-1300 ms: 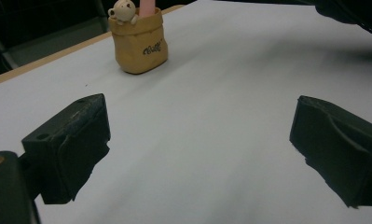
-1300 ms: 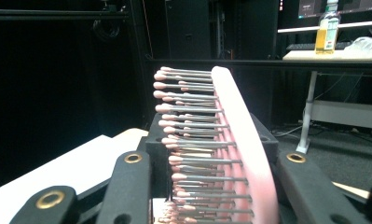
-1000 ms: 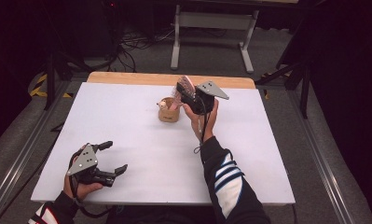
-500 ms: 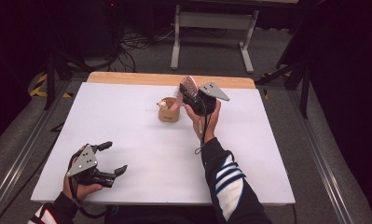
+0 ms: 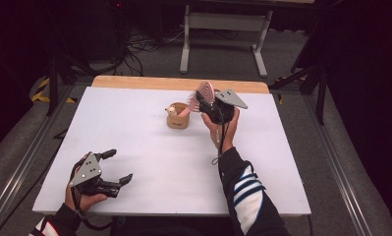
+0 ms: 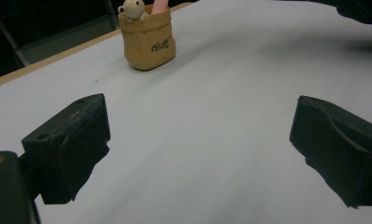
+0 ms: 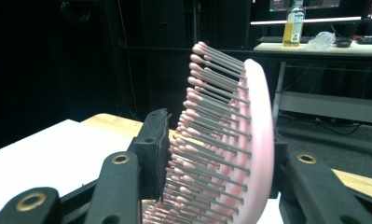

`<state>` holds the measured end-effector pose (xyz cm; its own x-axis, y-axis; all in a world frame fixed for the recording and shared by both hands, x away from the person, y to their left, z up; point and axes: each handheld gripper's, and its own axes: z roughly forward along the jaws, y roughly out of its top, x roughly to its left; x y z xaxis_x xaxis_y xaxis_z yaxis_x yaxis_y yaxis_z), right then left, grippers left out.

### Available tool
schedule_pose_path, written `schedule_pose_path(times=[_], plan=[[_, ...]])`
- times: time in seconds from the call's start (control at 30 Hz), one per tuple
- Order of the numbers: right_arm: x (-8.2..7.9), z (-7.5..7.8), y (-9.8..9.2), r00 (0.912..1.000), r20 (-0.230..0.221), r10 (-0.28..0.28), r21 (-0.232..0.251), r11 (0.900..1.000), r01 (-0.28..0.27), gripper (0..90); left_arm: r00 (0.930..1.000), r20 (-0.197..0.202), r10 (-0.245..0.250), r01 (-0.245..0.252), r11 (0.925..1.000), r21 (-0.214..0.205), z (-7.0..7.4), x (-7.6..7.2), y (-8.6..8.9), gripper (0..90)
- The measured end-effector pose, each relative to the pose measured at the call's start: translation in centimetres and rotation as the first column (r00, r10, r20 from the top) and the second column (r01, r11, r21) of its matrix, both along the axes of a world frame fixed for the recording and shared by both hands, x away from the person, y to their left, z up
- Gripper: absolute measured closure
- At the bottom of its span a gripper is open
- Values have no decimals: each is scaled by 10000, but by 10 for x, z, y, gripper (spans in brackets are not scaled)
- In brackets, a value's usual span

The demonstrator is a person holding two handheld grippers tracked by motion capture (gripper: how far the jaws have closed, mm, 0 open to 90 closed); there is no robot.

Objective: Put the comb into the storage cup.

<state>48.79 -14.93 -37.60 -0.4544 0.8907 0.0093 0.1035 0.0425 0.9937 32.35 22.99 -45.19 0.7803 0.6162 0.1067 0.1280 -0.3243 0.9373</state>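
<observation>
A pink hairbrush (image 5: pixel 205 93) stands tilted with its handle down in a small tan bag (image 5: pixel 178 118) at the far middle of the white table (image 5: pixel 134 132). A little bear figure (image 5: pixel 171 110) peeks out of the bag (image 6: pixel 148 39). My right gripper (image 5: pixel 203 99) holds the brush head (image 7: pixel 249 140). One pad meets the bristle tips and the other sits behind the brush's back. Its jaws have just been opening a little, with the brush still between them. My left gripper (image 5: pixel 121 166) rests open near the front left edge with nothing between its fingers (image 6: pixel 72 140).
A wooden strip (image 5: pixel 134 82) runs along the table's far edge. Beyond it stand a grey metal frame (image 5: pixel 186 44) and floor cables (image 5: pixel 144 42). A bottle (image 7: pixel 295 21) stands on a desk far behind. Bare white table lies between the two hands.
The right hand and the brush have shifted only slightly above the bag. The left hand has stayed where it was.
</observation>
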Motion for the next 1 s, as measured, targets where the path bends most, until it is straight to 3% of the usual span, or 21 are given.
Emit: schedule_pose_path(times=[1.0], plan=[[-2, -10, -11, 9994, -337, 29, -36, 10000, -31, 540, 10000, -77, -1, 2, 10000, 67, -2, 1, -1, 59]])
